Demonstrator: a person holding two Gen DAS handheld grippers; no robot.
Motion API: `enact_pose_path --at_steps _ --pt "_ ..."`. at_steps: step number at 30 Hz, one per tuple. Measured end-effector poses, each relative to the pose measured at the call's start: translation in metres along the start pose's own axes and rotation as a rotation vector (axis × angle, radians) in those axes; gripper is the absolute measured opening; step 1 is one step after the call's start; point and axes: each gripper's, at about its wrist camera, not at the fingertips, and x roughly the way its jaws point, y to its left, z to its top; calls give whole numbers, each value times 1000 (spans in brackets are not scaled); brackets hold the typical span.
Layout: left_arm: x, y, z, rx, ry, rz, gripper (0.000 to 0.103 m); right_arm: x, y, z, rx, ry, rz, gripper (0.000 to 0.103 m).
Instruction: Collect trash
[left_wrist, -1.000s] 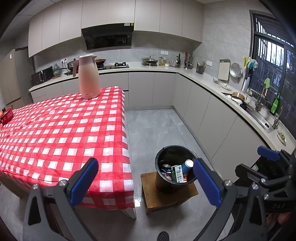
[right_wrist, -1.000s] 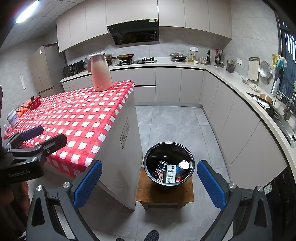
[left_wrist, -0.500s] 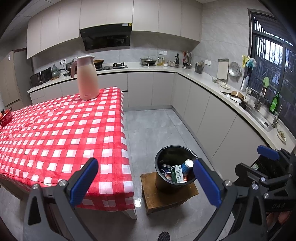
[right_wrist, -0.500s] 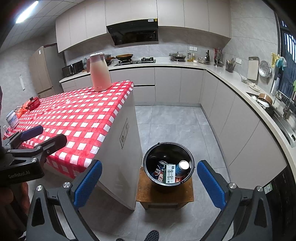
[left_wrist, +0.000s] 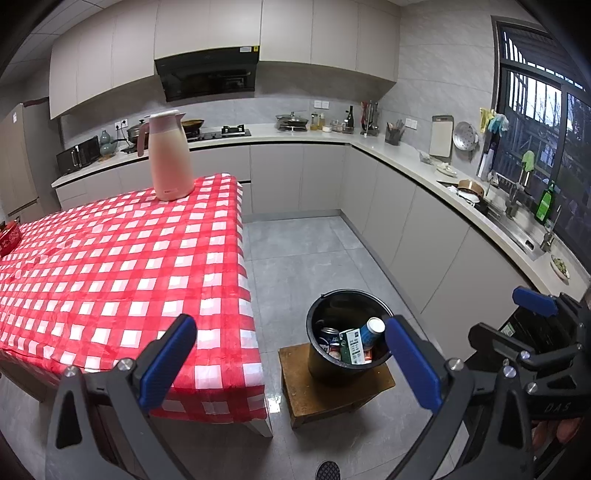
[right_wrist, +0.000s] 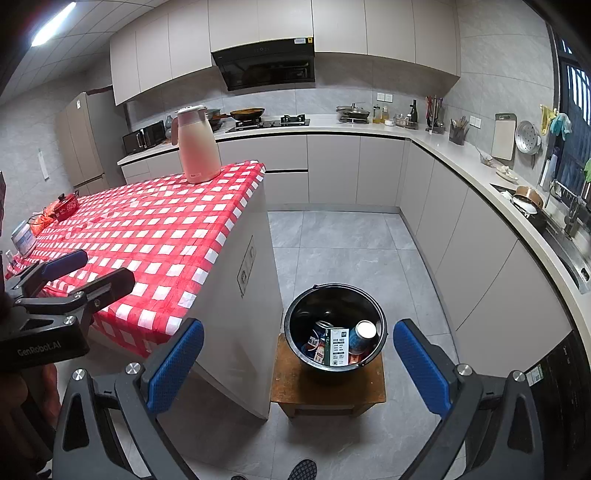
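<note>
A kitchen seen from two handheld grippers, both held in the air above a grey tiled floor (right_wrist: 332, 240). The floor forms an open aisle between a bench (left_wrist: 110, 258) draped in a red and white checked cloth on the left and a long run of pale cabinets curving along the right wall. The cloth hangs over the bench's near and right edges. A black bucket (right_wrist: 369, 299) stands on a low wooden stool (right_wrist: 291, 387) just beside the bench's near corner, with bare floor beyond it and to its right. The left gripper (left_wrist: 291, 363) has its blue-padded fingers (left_wrist: 168, 356) spread wide apart and holds nothing; in its view the bucket (left_wrist: 325, 363) sits between the fingers, closer to the right one, and below them. The right gripper (right_wrist: 299, 363) also has its fingers (right_wrist: 175, 363) spread wide apart and empty, with the bucket lying between them and lower down. Inside the bucket are a green and white carton (right_wrist: 338, 347) standing upright, a blue paper cup (right_wrist: 362, 334) leaning beside it, a drinks can (right_wrist: 321, 326) and smaller wrappers that are hard to tell apart. A tall pink jug (left_wrist: 168, 158) stands at the bench's far corner, well away from both grippers.
</note>
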Motion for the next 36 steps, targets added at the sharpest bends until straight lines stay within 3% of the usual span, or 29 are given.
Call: enact_pose_path --at_steps 36 --pt "6 -2 -4 12 1 2 103 4 -3 2 1 -6 0 103"
